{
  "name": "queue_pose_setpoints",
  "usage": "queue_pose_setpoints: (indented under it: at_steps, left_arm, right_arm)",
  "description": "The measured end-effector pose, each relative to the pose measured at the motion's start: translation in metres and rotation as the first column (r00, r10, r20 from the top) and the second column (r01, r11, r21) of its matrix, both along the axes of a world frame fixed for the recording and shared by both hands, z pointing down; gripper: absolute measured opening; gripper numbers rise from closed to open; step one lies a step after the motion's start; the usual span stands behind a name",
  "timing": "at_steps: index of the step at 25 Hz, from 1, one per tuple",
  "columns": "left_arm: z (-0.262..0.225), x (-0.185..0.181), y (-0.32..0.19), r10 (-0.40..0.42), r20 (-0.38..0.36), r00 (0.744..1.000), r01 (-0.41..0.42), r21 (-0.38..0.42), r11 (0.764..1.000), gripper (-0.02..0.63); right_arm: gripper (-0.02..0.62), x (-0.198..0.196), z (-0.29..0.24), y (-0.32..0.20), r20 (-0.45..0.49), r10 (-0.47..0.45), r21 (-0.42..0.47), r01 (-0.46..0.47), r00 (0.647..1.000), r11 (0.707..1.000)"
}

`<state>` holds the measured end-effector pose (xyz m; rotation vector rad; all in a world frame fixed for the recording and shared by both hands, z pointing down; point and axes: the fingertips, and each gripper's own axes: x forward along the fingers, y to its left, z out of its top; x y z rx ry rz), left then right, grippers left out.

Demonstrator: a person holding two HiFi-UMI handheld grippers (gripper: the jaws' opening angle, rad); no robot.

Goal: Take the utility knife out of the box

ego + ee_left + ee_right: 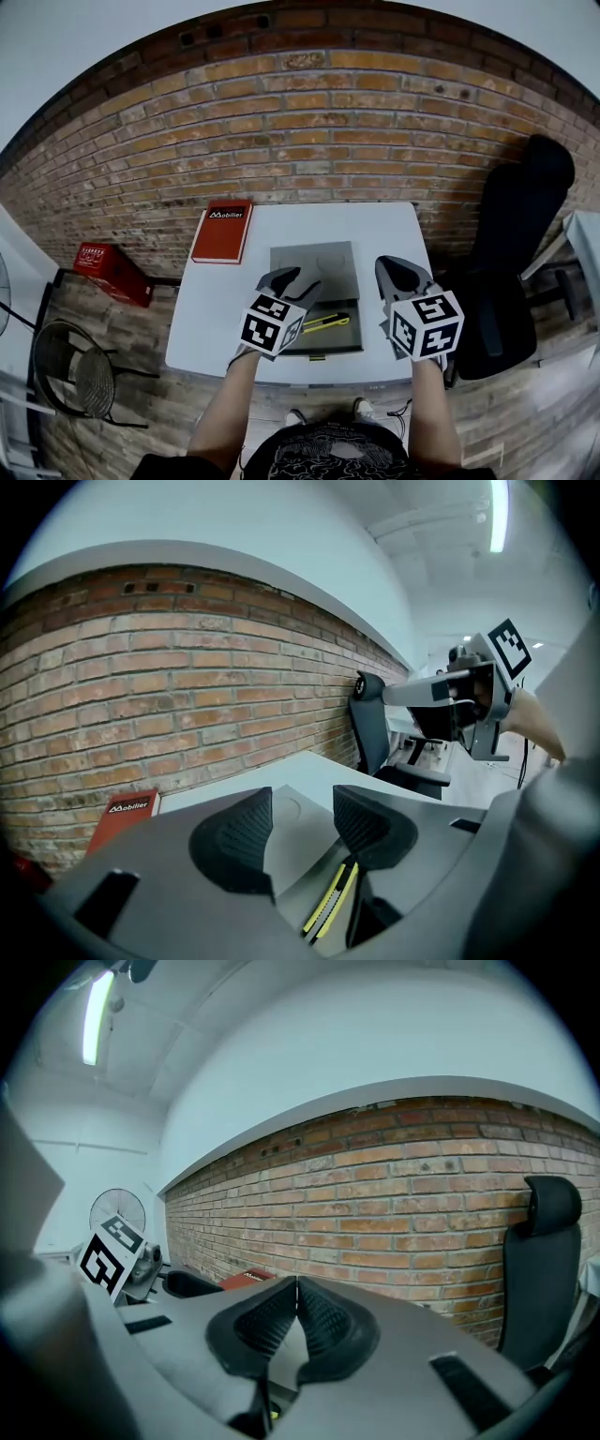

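Observation:
A grey box (310,260) lies open in the middle of the white table (216,309), its lid flat toward the wall. In its dark tray lies the yellow and black utility knife (326,323), which the left gripper view shows just below the jaws (328,902). My left gripper (298,281) hovers over the tray's left part, open and empty (302,832). To the right of the box hangs my right gripper (400,274), its jaws pressed together with nothing between them (296,1321).
A red book (222,232) lies at the table's back left corner. A black office chair (511,253) stands right of the table. On the floor to the left are a red crate (111,272) and a wire stool (75,370). A brick wall runs behind.

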<state>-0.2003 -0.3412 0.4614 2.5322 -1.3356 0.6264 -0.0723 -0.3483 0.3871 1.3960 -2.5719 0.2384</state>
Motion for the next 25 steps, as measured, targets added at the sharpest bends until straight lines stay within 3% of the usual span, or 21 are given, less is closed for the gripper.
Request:
queue_pose_setpoints:
  at_steps: [9,16,25]
  left_arm:
    - [0.060,0.023,0.014,0.176,0.092,0.980,-0.163,-0.136,0.977,0.216]
    - [0.104,0.034,0.028,0.334,0.197,0.921,-0.286,-0.238,0.928,0.216]
    - [0.154,0.045,0.033,0.473,0.267,0.840,-0.368,-0.360,0.857,0.216]
  right_arm:
    - [0.018,0.004,0.007,0.004,-0.013,0.011,-0.016,-0.011,1.000,1.000]
    - [0.020,0.016,0.014,0.005,-0.023,0.021,-0.032,-0.022,1.000,0.999]
    - [0.020,0.028,0.019,0.001,-0.037,0.036,-0.042,-0.038,0.999,0.998]
